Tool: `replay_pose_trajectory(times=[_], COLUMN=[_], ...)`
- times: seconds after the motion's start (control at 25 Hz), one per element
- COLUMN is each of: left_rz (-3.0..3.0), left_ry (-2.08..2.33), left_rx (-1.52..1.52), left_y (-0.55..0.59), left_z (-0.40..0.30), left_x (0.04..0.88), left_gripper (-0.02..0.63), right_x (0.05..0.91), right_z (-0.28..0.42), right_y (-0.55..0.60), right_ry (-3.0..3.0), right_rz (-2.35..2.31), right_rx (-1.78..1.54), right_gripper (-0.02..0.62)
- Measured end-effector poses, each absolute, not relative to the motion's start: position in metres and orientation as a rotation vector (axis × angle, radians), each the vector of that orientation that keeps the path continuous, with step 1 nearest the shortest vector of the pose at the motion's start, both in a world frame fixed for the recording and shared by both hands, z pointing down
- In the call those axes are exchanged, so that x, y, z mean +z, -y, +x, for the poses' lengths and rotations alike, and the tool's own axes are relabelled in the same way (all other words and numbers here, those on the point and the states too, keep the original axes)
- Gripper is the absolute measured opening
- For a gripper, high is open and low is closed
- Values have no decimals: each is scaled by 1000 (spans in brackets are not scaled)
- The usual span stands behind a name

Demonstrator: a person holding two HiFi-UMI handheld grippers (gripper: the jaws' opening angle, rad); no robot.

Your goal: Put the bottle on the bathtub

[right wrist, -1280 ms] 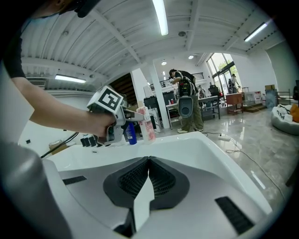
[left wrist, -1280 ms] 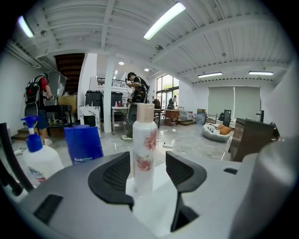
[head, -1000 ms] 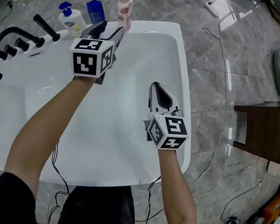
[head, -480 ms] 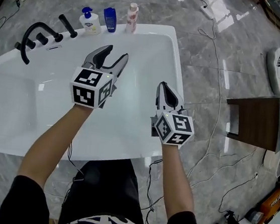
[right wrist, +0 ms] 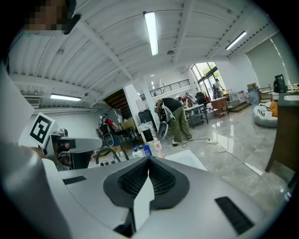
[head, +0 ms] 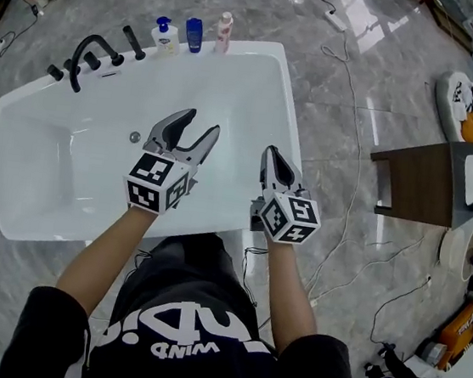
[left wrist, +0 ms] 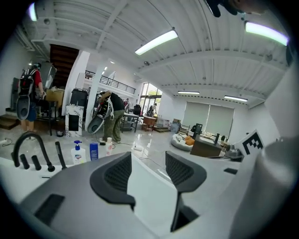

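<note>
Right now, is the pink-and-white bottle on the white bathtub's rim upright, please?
Upright: the pink-and-white bottle stands cap-up on the white bathtub's rim.

We can't read a single label: the bottle [head: 224, 31], the blue bottle [head: 193, 34] and the pump bottle [head: 164, 36] are too small in the head view. The bathtub [head: 250, 74] loses part of its near rim behind the person's torso [head: 179, 305]. In the left gripper view the left hand-held gripper [left wrist: 148, 155] blocks most of the tub; in the right gripper view the right hand-held gripper [right wrist: 149, 161] hides the bottles' bases.
</note>
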State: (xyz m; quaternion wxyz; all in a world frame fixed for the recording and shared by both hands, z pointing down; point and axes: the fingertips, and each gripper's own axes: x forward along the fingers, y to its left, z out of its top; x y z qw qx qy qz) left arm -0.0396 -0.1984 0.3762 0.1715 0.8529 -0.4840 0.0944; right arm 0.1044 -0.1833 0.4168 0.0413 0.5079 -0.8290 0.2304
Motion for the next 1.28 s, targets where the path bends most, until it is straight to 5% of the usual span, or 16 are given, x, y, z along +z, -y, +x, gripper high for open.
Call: replay_pose_trajectory(times=[0.56, 0.96, 1.28], left_rz=[2562, 2570, 2565], left_ry=[1279, 1334, 1373], left_rx=[188, 163, 168], left_y=[89, 70, 67], left_z=[-43, -59, -71], left_x=[313, 317, 350], left_gripper=[213, 38, 9], right_x=[348, 348, 371], right_z=[90, 107, 115], right_y=[76, 59, 57], right_ry=[2659, 2622, 2590], right_rz=[1444, 1594, 1601], right_rx=[478, 435, 407], right_gripper=[23, 23, 23])
